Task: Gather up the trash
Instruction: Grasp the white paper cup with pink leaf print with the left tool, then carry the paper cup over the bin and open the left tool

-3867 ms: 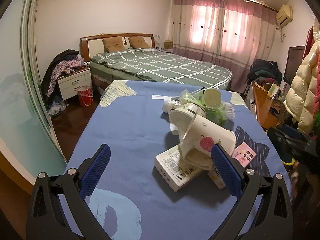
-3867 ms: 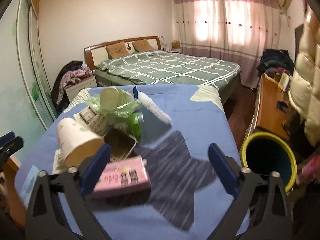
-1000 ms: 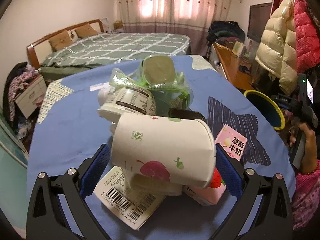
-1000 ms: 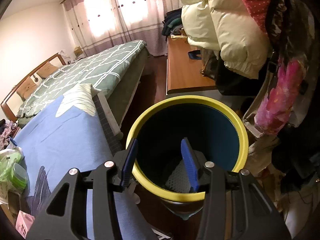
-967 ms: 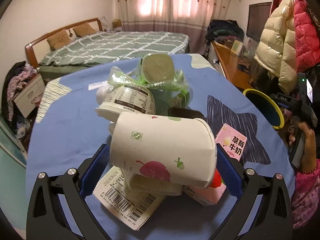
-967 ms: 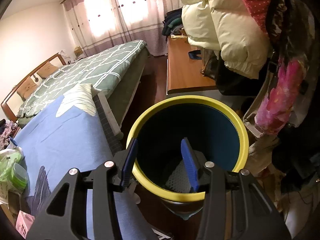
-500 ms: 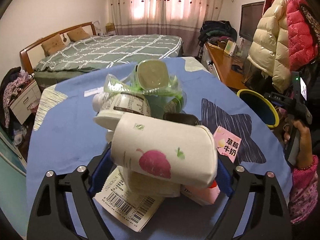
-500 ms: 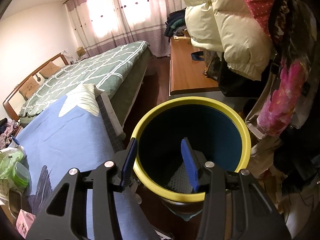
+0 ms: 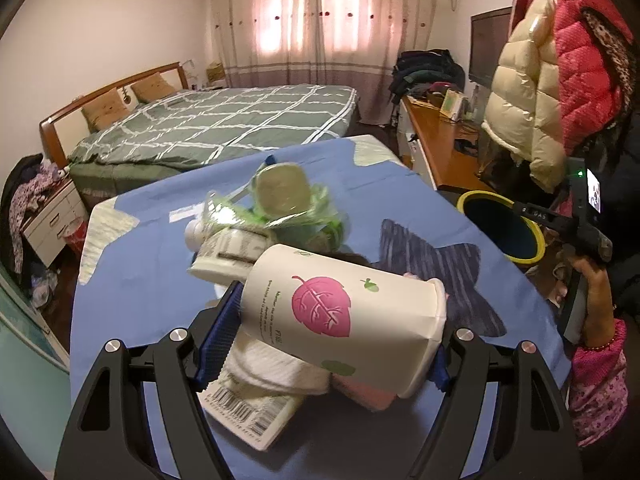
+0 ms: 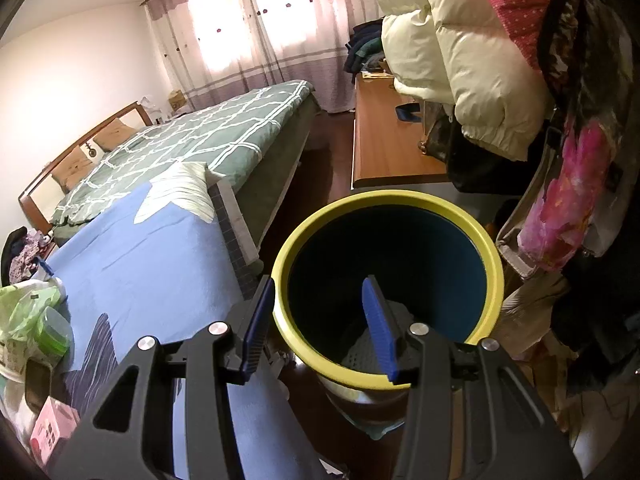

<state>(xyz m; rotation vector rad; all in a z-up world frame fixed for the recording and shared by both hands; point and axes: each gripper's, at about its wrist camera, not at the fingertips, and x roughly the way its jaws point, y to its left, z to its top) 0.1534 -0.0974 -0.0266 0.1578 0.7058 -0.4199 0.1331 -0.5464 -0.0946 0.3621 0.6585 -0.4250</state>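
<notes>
A white paper cup (image 9: 344, 316) with a pink leaf print lies sideways between the pads of my left gripper (image 9: 336, 332), whose jaws are closing and pressing on its two ends. It hangs tilted just above the trash pile on the blue cloth (image 9: 136, 280). Under it sit a barcoded white box (image 9: 248, 412) and a pink carton (image 9: 364, 396). Behind it are a printed white tub (image 9: 224, 252) and a green plastic wrapper (image 9: 280, 200). My right gripper (image 10: 316, 308) hovers half open over the near rim of the yellow-rimmed bin (image 10: 384, 200), holding nothing.
A hand (image 9: 592, 288) holds the right gripper beside the bin (image 9: 504, 232), past the cloth's right edge. A green checked bed (image 9: 216, 128) lies behind. A wooden desk (image 10: 388, 148) and hanging coats (image 10: 464, 60) crowd the right side.
My left jaws have closed in from wide open onto the paper cup and raised it off the pile, tilting it. The right gripper stays over the bin.
</notes>
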